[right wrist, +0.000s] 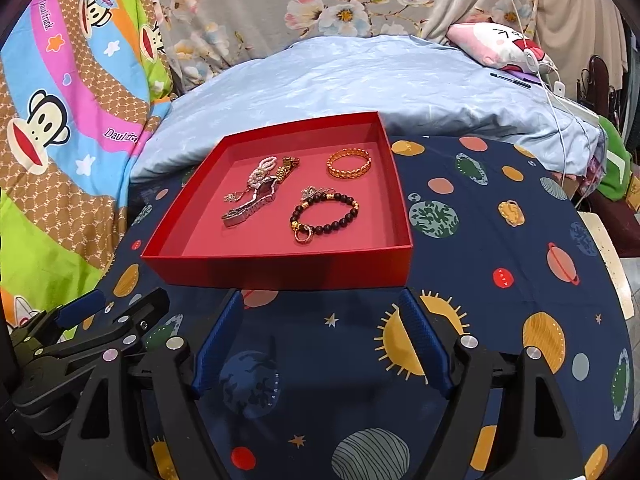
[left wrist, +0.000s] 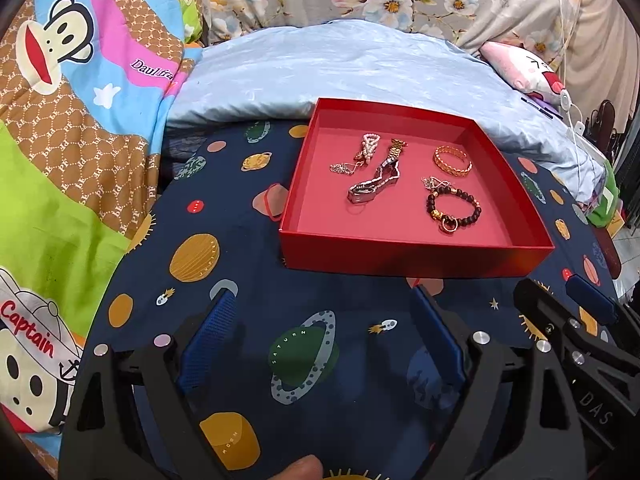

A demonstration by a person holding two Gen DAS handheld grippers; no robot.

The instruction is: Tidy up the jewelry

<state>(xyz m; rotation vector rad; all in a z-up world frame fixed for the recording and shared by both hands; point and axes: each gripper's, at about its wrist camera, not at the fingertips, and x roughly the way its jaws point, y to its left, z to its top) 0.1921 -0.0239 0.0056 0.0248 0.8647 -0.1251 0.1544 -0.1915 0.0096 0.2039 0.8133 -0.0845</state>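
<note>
Right wrist view: we hold both grippers empty with jaws apart, just below the red tray; the beaded bracelet lies straight ahead, mid-frame.

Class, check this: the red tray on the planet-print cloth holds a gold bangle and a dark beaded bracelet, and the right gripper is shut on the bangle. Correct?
Not quite. The right gripper is open and empty, short of the red tray, as the right wrist view shows. The gold bangle and dark beaded bracelet do lie in the tray.
</note>
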